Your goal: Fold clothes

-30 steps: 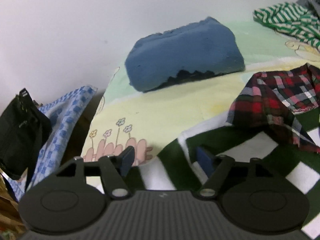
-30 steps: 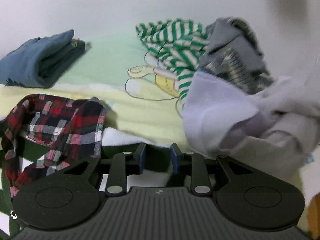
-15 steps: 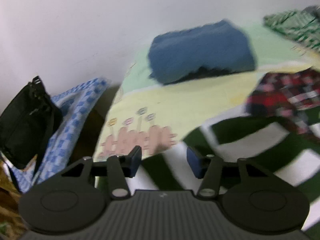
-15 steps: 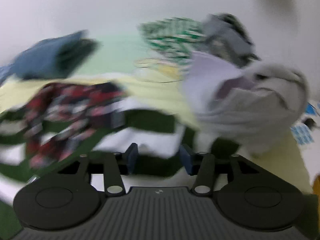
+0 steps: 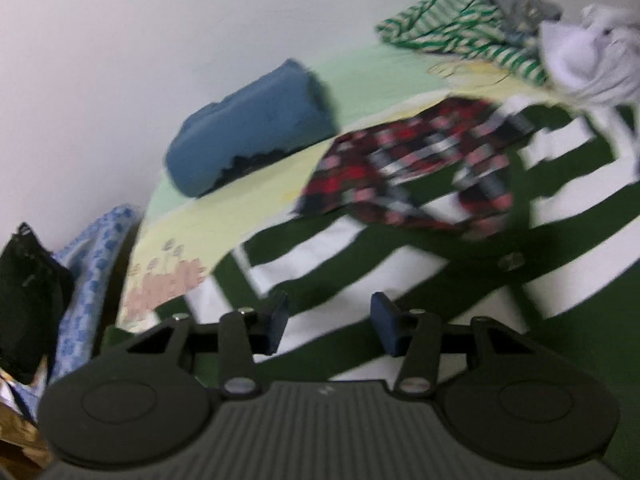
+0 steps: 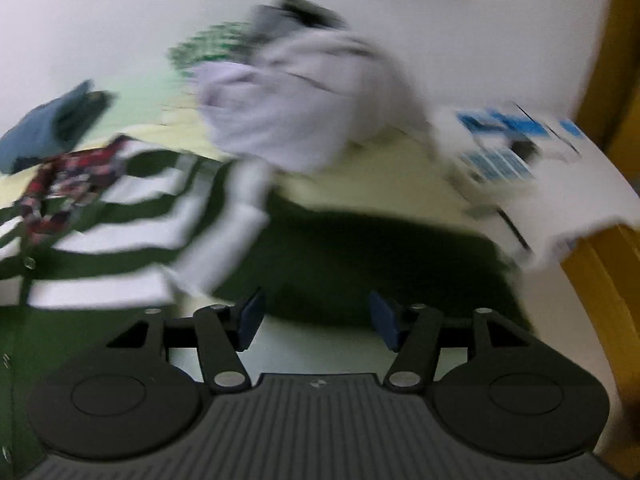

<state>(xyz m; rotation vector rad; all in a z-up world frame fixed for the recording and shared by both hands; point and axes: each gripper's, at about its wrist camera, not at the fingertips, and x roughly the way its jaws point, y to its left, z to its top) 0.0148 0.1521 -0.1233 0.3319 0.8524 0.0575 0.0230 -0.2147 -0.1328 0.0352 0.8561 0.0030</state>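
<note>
My left tool [image 5: 330,326] is closing and my right tool [image 6: 316,322] opening, both empty over the striped shirt [image 5: 420,268]; I should pinch its matching edges evenly.

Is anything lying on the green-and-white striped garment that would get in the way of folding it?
Yes. A red plaid shirt lies across the far part of the striped garment, and a pale grey garment overlaps its far edge. Neither gripper holds anything.
</note>
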